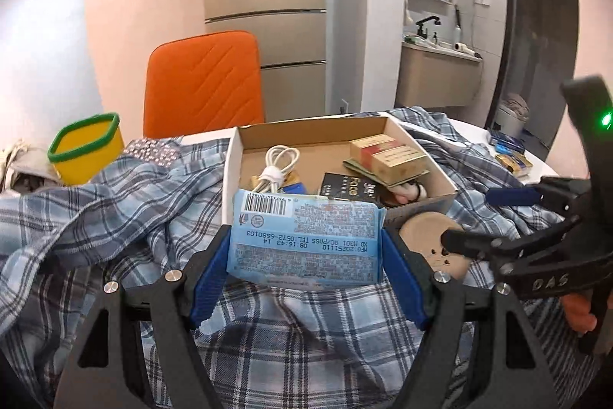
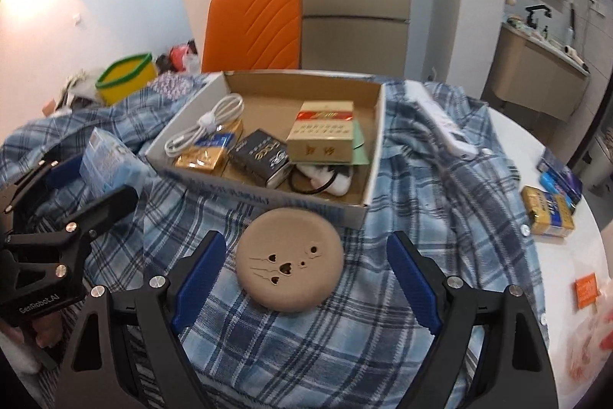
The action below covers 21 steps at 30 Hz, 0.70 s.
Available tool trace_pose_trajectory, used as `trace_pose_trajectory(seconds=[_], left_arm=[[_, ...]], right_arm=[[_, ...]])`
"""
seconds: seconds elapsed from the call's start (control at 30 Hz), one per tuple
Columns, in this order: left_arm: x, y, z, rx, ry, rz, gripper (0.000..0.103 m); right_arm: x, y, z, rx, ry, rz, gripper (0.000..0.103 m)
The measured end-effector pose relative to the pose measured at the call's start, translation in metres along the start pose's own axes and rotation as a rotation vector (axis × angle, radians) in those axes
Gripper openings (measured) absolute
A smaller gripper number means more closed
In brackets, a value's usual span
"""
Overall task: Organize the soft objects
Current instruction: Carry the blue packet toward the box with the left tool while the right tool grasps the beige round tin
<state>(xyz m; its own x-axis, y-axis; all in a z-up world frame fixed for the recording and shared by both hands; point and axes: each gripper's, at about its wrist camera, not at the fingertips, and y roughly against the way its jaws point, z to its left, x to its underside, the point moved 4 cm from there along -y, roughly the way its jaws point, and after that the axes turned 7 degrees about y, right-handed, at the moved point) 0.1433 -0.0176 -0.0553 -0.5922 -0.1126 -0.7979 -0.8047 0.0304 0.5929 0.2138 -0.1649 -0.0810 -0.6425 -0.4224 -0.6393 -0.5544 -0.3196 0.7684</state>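
Note:
A light blue wipes pack (image 1: 306, 217), label side up, is clamped between the blue pads of my left gripper (image 1: 304, 255) just in front of the cardboard box (image 1: 230, 160). In the right wrist view the same pack (image 2: 107, 160) and left gripper (image 2: 72, 186) hang at the left. A round tan disc with small cut-outs (image 2: 289, 267) lies on the blue plaid shirt (image 2: 345, 332). My right gripper (image 2: 306, 244) stands open around the disc, its pads well clear of both sides. The disc (image 1: 425, 229) and right gripper (image 1: 486, 217) also show in the left wrist view.
The open box (image 2: 377, 140) holds a white cable (image 2: 207, 125), cigarette packs and a black pack. A yellow tub with a green rim (image 2: 126, 79) stands back left, an orange chair (image 2: 253, 25) behind. A white power strip (image 2: 444, 125) and small boxes (image 2: 548, 213) lie right.

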Motion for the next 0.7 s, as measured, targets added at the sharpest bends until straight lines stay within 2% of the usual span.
trace_pose_trajectory(seconds=[0.3, 0.6, 0.7], left_arm=[[0.003, -0.005, 0.012, 0.01, 0.062, 0.025, 0.074], [0.005, -0.007, 0.011, 0.026, 0.058, 0.039, 0.074], [0.004, -0.007, 0.012, 0.026, 0.061, 0.035, 0.074]], right_arm=[[0.008, -0.051, 0.011, -0.02, 0.04, 0.181, 0.088], [0.011, -0.061, 0.017, -0.045, 0.055, 0.212, 0.088], [0.01, -0.059, 0.016, -0.053, 0.052, 0.205, 0.082]])
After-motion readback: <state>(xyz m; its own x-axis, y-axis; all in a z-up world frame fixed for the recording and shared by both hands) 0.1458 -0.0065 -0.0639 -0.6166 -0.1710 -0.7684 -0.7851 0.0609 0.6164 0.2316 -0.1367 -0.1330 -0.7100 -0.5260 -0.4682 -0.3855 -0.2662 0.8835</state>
